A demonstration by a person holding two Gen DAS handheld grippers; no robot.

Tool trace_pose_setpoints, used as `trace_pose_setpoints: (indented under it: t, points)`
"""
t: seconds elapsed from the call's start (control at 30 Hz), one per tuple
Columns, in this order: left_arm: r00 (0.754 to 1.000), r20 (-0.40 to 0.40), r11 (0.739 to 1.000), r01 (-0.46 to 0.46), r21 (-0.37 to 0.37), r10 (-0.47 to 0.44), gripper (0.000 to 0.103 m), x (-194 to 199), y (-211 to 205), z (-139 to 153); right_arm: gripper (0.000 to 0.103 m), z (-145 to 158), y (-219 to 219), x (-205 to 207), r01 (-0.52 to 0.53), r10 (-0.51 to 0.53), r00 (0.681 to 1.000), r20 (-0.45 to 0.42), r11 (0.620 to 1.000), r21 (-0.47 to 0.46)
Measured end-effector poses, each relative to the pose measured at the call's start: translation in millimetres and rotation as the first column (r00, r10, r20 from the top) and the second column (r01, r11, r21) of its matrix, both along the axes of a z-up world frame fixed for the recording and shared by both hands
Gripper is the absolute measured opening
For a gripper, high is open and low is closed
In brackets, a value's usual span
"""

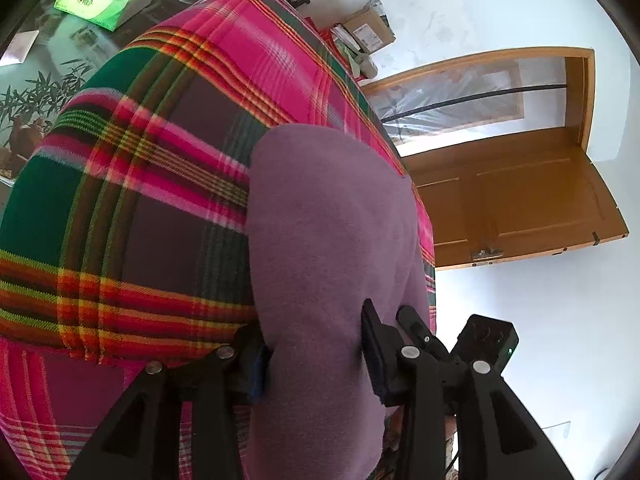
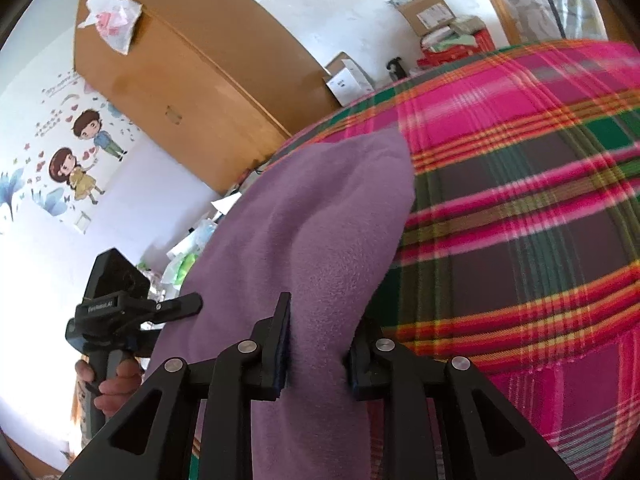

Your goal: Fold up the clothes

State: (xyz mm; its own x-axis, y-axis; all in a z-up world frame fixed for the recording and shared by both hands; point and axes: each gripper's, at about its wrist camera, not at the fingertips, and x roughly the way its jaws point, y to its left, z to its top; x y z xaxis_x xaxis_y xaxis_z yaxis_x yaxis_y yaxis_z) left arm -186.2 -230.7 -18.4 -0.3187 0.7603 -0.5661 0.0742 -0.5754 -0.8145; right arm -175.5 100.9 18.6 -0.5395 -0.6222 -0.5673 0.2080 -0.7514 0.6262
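A plaid blanket, pink, green and maroon, is covering the surface ahead of both sets of jaws and lying under the work. A purple fleece garment is lying on it, running forward from the jaws and bunching up between them. The left gripper is clamping a fold of the purple fleece garment. The right gripper is pinching the same garment. A hand is holding the other gripper's handle, left of the right jaws.
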Motion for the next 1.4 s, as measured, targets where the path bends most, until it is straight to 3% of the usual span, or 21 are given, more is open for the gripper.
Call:
trace_pose_setpoints:
  t: [0.33,0.53,0.73,0.97,1.17,1.4]
  points:
    - [1.0,0.003,1.0,-0.012,-0.016,0.012,0.048,14.6,-11.4,1.3,0.03,-3.4,-1.7,-0.3,0.001,-0.002,1.0,0.016,0.998,0.062]
    - [0.999,-0.02,0.996,-0.037,-0.078,0.036,0.048,31.0,-12.3,12.9,0.033,3.0,-1.7,7.6,0.015,-0.015,1.0,0.002,0.992,0.127]
    - [0.998,-0.027,0.987,-0.065,-0.146,0.061,0.049,53.1,-13.6,19.6,0.036,12.5,-1.8,25.3,0.041,-0.026,0.998,-0.062,0.965,0.258]
    - [0.998,-0.033,0.966,-0.069,-0.248,0.062,0.049,75.3,-11.5,30.7,0.036,16.0,-0.2,41.7,0.061,-0.038,0.996,-0.078,0.947,0.315]
    - [0.995,-0.065,0.932,-0.092,-0.35,0.074,0.049,96.6,3.5,40.5,0.036,19.7,2.6,58.5,0.077,-0.053,0.995,-0.079,0.936,0.344]
    - [0.987,-0.144,0.867,-0.132,-0.48,0.07,0.047,126.1,33.8,55.7,0.036,30.2,-1.8,85.7,0.081,-0.044,0.993,-0.108,0.927,0.365]
